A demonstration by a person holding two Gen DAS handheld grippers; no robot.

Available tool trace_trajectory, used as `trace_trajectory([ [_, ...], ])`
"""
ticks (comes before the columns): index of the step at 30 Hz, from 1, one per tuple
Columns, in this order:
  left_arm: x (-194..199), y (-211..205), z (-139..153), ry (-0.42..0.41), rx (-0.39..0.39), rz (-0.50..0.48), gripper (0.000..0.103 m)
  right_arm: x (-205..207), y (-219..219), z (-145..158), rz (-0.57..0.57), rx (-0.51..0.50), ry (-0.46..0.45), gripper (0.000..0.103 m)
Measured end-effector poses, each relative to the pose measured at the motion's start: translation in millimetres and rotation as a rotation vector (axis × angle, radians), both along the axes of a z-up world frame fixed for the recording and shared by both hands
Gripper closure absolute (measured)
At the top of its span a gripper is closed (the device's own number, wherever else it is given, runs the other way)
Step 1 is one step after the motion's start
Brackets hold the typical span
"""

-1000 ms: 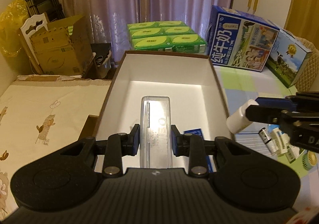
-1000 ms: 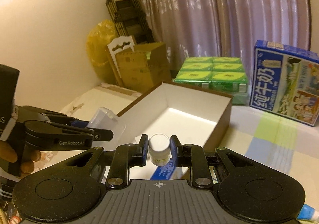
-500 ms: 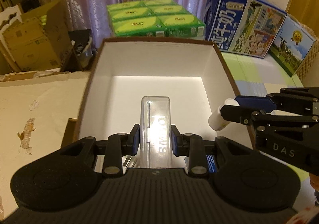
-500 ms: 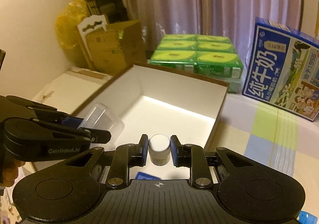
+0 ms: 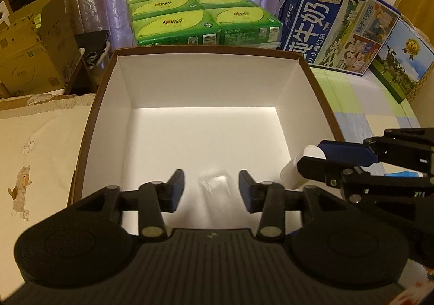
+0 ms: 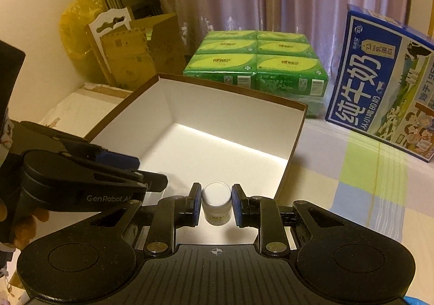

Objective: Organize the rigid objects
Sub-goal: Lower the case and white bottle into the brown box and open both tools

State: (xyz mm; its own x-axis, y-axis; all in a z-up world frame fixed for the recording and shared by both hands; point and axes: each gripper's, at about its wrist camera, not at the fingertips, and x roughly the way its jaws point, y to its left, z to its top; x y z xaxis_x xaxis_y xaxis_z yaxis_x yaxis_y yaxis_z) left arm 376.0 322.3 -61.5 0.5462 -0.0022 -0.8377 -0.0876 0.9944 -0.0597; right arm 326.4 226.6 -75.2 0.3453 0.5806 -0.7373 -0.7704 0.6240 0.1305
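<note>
A wide brown box (image 5: 89, 115) with a white inside sits open below both claws, with green tissue packs (image 5: 200, 20) and a blue milk carton (image 5: 336, 25) behind it. The left claw (image 5: 211, 191) has just been opening and its pads now stand apart over the box's near end, touching nothing, with a blurred clear plastic case (image 5: 214, 183) loose between them. The right claw (image 6: 217, 204) is clamped narrow on a small white bottle (image 6: 216, 203), held over the box's near right corner.
</note>
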Motion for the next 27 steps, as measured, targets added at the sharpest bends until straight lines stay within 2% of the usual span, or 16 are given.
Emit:
trace_trajectory([
  [5,2,5,1,0.005,0.014,0.005,0.056,1,4,2,-0.004,0.012,-0.016,0.081],
  [6,1,6,1,0.007,0.017,0.009,0.053,0,4,3,-0.005,0.008,-0.025,0.076],
  [7,0,7,2,0.007,0.021,0.013,0.052,-1,4,4,-0.003,0.006,-0.028,0.067],
  [9,-2,10,3,0.008,0.021,0.019,0.052,-4,3,5,0.003,0.014,-0.029,0.055],
  [10,-3,12,3,0.010,0.019,0.023,0.052,-6,2,6,0.007,0.016,-0.031,0.053],
  [14,-10,15,7,0.010,0.025,0.027,0.048,-12,-1,6,0.017,0.010,-0.028,0.051],
  [27,-36,14,23,-0.012,0.034,0.040,0.048,-26,-15,12,-0.006,0.032,-0.004,0.049],
])
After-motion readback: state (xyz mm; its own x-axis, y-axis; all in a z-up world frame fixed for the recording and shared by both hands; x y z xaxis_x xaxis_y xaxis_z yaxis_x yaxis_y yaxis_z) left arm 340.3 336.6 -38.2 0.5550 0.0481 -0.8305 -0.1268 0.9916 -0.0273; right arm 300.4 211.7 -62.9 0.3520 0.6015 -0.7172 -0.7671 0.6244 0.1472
